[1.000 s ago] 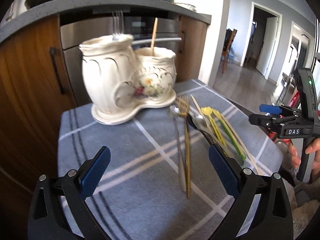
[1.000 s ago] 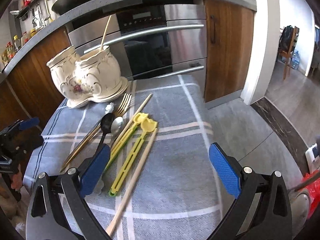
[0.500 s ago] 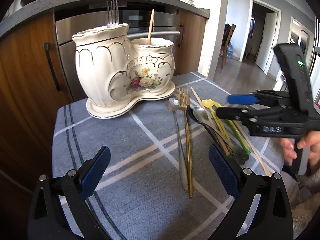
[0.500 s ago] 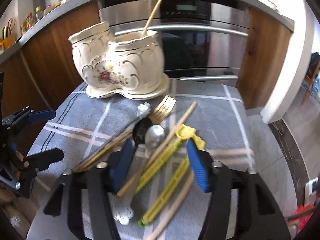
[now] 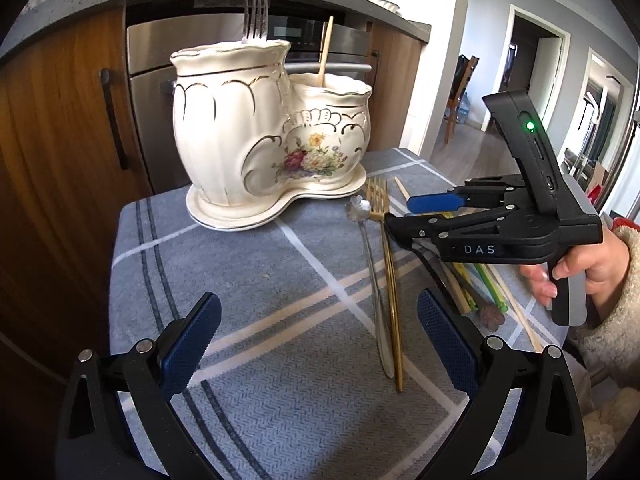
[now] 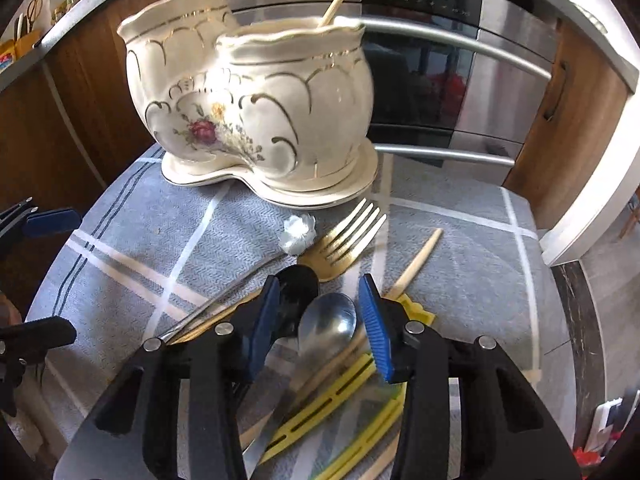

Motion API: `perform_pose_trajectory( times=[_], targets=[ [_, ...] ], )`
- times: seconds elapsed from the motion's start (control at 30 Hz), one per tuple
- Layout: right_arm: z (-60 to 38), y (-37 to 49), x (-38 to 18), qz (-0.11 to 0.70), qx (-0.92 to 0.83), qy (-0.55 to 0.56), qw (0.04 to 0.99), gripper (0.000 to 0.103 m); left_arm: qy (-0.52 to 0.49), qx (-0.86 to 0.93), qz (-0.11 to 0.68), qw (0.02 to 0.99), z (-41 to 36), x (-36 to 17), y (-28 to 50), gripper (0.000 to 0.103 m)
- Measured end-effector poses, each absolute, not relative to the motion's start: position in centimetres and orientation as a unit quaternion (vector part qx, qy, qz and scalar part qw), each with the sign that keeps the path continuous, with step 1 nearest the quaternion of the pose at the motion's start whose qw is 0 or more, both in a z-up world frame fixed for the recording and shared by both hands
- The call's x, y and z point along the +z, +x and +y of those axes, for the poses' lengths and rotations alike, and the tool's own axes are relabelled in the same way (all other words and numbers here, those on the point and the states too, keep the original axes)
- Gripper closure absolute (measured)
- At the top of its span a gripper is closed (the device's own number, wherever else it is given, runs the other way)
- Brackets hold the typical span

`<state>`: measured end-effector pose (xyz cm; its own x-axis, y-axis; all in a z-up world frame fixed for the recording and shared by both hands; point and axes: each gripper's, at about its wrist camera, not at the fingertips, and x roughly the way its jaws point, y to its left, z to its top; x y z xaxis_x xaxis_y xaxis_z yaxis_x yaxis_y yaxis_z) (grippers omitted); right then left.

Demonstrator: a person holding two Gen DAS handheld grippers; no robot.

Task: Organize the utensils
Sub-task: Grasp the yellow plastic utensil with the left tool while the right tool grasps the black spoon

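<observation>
A cream two-pot ceramic holder [image 5: 256,136] [image 6: 256,100] stands at the back of the grey checked cloth; a silver fork [image 5: 254,16] stands in one pot and a wooden stick [image 5: 325,50] in the other. Loose utensils lie on the cloth: a gold fork [image 6: 344,236], a black spoon [image 6: 298,284], a silver spoon [image 6: 328,322], yellow tongs [image 6: 332,396], a wooden chopstick [image 6: 416,264]. My right gripper [image 6: 318,320] hangs low over the pile, half closed, its pads either side of the silver spoon's bowl, not pressing it. My left gripper [image 5: 316,332] is open and empty.
An oven front [image 6: 460,80] and wooden cabinets stand right behind the table. The cloth's right edge [image 6: 532,280] drops to the floor. A long silver spoon with a flower end [image 5: 370,264] lies beside the gold fork. A doorway opens at the right [image 5: 532,76].
My right gripper moved forward and down over the utensil pile and narrowed its jaws around the silver spoon's bowl. My left gripper came slightly closer to the holder and stayed open.
</observation>
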<state>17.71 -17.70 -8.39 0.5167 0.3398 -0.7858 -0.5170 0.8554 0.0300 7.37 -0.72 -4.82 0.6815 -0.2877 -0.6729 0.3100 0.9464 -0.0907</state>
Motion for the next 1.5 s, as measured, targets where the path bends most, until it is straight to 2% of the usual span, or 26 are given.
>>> perform_pose_trajectory(
  times=[0.3,0.67,0.9,0.97,1.0,1.03,1.5],
  targets=[
    [-17.8,19.2,-8.7,0.453,0.279,-0.070,0.844,0.074,0.009,-0.160,0.368,0.916,-0.3,-5.1,7.7,0.006],
    [-19.9,21.5,-8.7,0.488,0.343,0.013,0.802,0.074,0.006,-0.157,0.371,0.915,-0.1,-5.1,7.9,0.006],
    [-20.0,21.3,-8.6,0.488,0.356,0.019,0.797,0.074,0.006,-0.155,0.373,0.915,-0.2,-5.2,8.0,0.006],
    [-20.1,21.1,-8.4,0.483,0.356,0.020,0.800,0.085,0.007,-0.155,0.373,0.915,-0.2,-5.3,8.0,0.006],
    [-20.0,21.0,-8.4,0.482,0.358,0.026,0.800,0.095,0.007,-0.155,0.374,0.914,-0.2,-5.3,8.0,0.006],
    [-20.1,20.9,-8.3,0.480,0.354,0.032,0.802,0.098,0.007,-0.154,0.374,0.914,-0.2,-5.3,8.0,0.006],
    [-24.3,17.7,-4.4,0.401,0.296,0.075,0.863,0.101,0.020,-0.177,0.377,0.909,-2.7,-5.2,8.7,0.008]
  ],
)
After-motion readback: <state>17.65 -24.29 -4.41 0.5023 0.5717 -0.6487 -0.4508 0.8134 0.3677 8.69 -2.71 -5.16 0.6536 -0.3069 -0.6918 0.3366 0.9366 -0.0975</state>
